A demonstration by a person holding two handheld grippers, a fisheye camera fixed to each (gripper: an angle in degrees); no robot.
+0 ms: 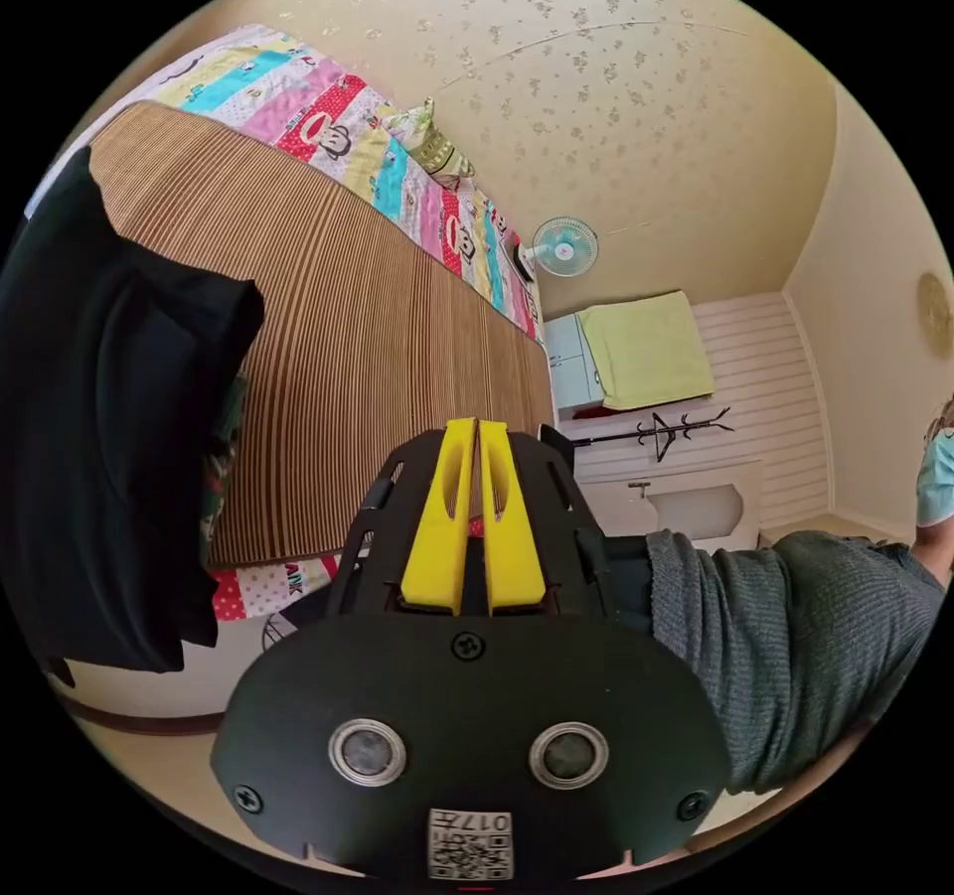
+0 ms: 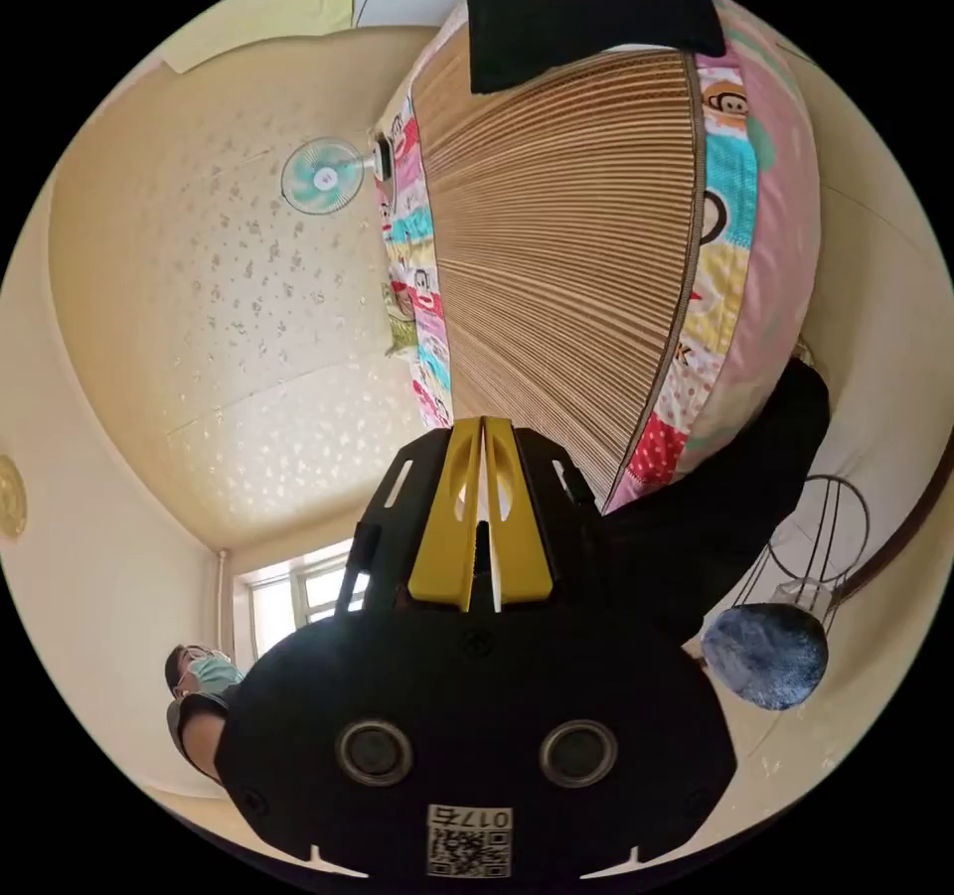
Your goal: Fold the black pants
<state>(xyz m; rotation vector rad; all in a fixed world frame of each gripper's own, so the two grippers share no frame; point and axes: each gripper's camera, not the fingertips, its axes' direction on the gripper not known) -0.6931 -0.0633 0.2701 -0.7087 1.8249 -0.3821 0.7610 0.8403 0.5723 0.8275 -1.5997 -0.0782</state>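
A: Starting at the jaws. My left gripper: the two yellow jaws pressed together, nothing between them. My right gripper: the same, jaws closed on air, just a sliver of light in the slit.

B: Noted. The black pants?

A: In the left gripper view the black pants lie bunched at the end of the bed, on the edge of the striped mat, with part hanging over the side. In the right gripper view dark cloth sits at one corner of the mat, and more dark cloth hangs off the bed's edge beside my gripper. I cannot tell whether that second piece is the same garment.

B: Progress?

A: By my judgement, barely begun. No flat lay, no clean crease. Spreading, then every fold, is left.

B: Counts?

A: Two grippers, one mat, one patchwork quilt under it, one wall fan, one coat stand. Pants: one pair, as far as I can judge.
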